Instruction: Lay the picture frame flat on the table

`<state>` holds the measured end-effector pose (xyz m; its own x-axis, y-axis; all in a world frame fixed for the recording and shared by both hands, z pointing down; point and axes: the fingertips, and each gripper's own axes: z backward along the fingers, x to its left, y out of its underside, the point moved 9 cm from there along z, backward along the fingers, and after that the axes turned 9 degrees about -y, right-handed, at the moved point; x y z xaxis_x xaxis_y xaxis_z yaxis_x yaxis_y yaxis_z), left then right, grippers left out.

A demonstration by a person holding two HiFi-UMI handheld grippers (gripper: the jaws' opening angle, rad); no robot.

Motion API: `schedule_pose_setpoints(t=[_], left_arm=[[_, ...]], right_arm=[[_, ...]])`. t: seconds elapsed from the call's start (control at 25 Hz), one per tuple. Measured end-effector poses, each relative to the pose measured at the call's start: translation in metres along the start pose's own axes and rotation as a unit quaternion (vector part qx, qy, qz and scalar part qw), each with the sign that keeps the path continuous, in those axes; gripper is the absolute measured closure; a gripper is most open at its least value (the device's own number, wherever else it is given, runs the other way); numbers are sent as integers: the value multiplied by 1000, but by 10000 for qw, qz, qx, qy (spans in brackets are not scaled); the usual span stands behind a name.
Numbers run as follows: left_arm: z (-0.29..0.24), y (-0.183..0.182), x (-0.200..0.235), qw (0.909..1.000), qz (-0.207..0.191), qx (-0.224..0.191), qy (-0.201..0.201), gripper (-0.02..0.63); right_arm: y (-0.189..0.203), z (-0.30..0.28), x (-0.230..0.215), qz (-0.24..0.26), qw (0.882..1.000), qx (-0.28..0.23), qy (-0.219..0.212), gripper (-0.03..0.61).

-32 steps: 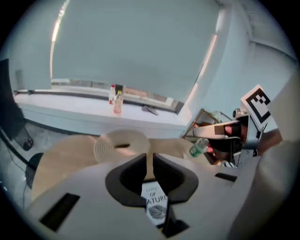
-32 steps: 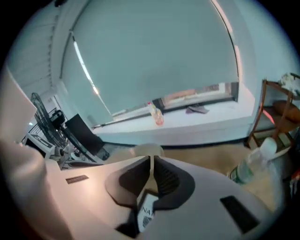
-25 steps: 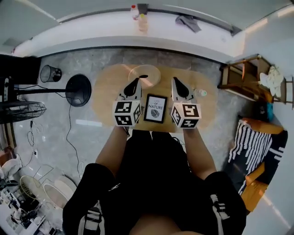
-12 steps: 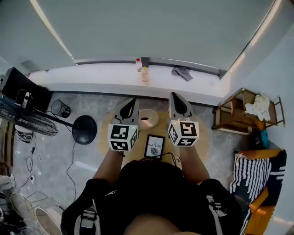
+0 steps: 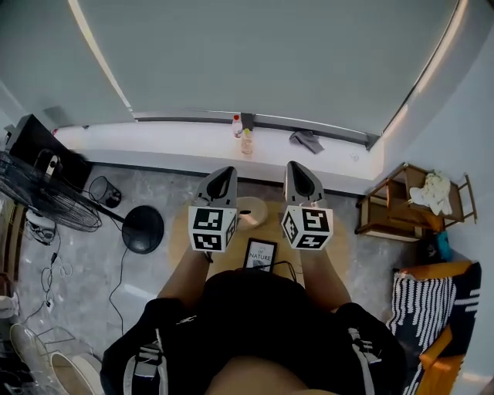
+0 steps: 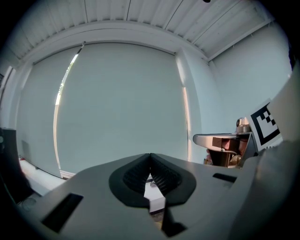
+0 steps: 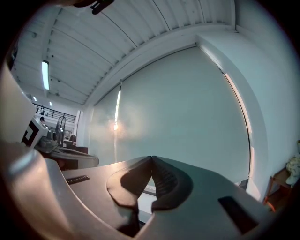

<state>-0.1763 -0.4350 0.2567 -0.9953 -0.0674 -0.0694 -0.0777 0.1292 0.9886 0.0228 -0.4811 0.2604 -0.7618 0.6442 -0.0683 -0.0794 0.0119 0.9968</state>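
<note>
Both tongs held high over the round wooden worktop point(image 5: 179, 231): I am gripping the L tongs point(image 5: 223, 176) and R tongs point(image 5: 296, 171) side by side. They are grey moulded shells tapering to points, each w/ a blk-and-wht marker cube point(image 5: 212, 229) at the rear. In the left gripper view the L tongs point(image 6: 150, 159) are sitting pinched together, ribbed blk rubber pads meeting along one line w/ nothing btwn them. The right gripper view is showing the R tongs point(image 7: 152, 161) pressed tip to tip the same way, also empty. Both are pointing at a smooth, pale grey-green blind point(image 6: 122, 103) under a slatted wht ceiling point(image 6: 140, 14).

The picture frame point(image 5: 260, 254), a slim blk rectangle around a wht mat w/ print, appears to be lying face-up on the worktop at the edge nearest my body. In the head view it is sitting btwn the two tongs, touched by neither. Beyond it a shallow, cream round dish point(image 5: 252, 210) is resting near the worktop's middle.

Further off, a wht sill point(image 5: 154, 146) is carrying a small bottle point(image 5: 246, 141) and a crumpled grey cloth point(image 5: 307, 140). An open wooden shelf unit point(image 5: 390, 207) is standing to the R, a wire-caged fan point(image 5: 42, 197) to the L.
</note>
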Motion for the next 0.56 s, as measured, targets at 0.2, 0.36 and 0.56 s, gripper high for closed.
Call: schedule_pose_setpoints(t=[0.2,0.36,0.56], left_arm=[[1,4,0,9999,141,-22,78,594],[-1,6,-1,9999,144,26,75,593],[4,4,2,9999,115,-17,54,594]], right_arm=[[2,2,-2,4,10000,63,58,566],[4,3,-5,-53,9999,70,63,566],[7,1,1,-59,9999,95,48,565]])
